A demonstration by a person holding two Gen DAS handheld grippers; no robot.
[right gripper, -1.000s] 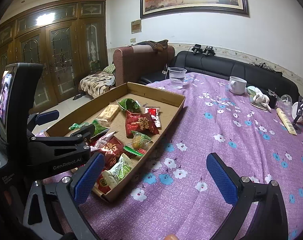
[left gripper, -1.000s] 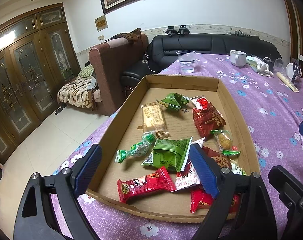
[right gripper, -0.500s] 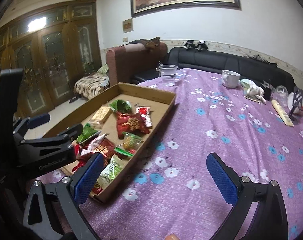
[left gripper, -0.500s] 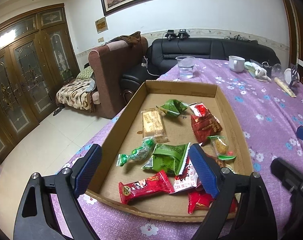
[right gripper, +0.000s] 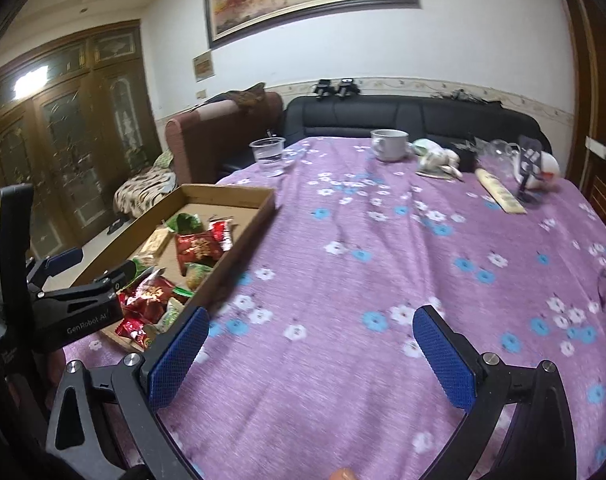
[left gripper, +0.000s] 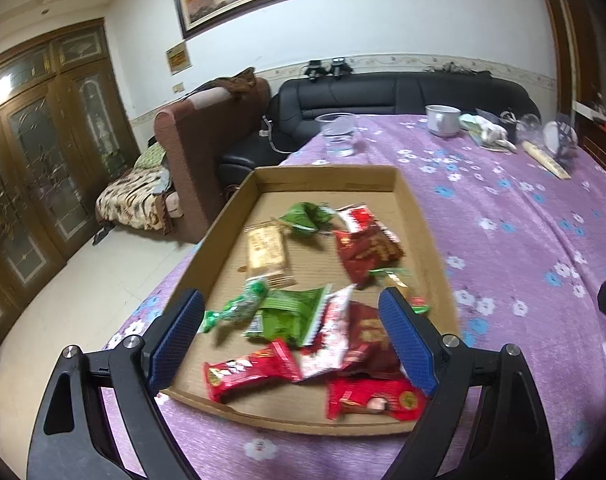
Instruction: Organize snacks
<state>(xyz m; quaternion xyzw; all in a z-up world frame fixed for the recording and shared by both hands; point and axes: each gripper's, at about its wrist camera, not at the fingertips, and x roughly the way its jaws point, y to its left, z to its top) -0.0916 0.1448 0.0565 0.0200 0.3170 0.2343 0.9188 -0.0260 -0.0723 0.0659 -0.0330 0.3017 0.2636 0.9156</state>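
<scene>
While both of my grippers hang over the purple flowered tablecloth (right gripper: 383, 264), neither one holds anything. My left gripper (left gripper: 291, 332) has its blue pads spread wide above the near end of the cardboard tray (left gripper: 423, 216), and no wrapper is touching either pad. My right gripper (right gripper: 311, 348) is spread just as wide over bare cloth, just beside the tray's right wall.

All the snacks lie inside that tray, which sits along the left edge of the table. Toward the far end are a crumpled green wrapper (left gripper: 307, 218), a tan biscuit pack (left gripper: 267, 252) and a dark red pouch (left gripper: 363, 248) with a small red packet (left gripper: 357, 216) touching its far side. At the near end the pile is tighter: a green twist-wrapped candy (left gripper: 239, 304), a green sachet (left gripper: 291, 314), a red bar (left gripper: 251, 370) by the near wall, and another red pack (left gripper: 375, 396) in the near right corner, the wrappers overlapping.

Beyond the tray stand a clear plastic cup (right gripper: 268, 156) and a white mug (right gripper: 389, 144) near the far edge.
</scene>
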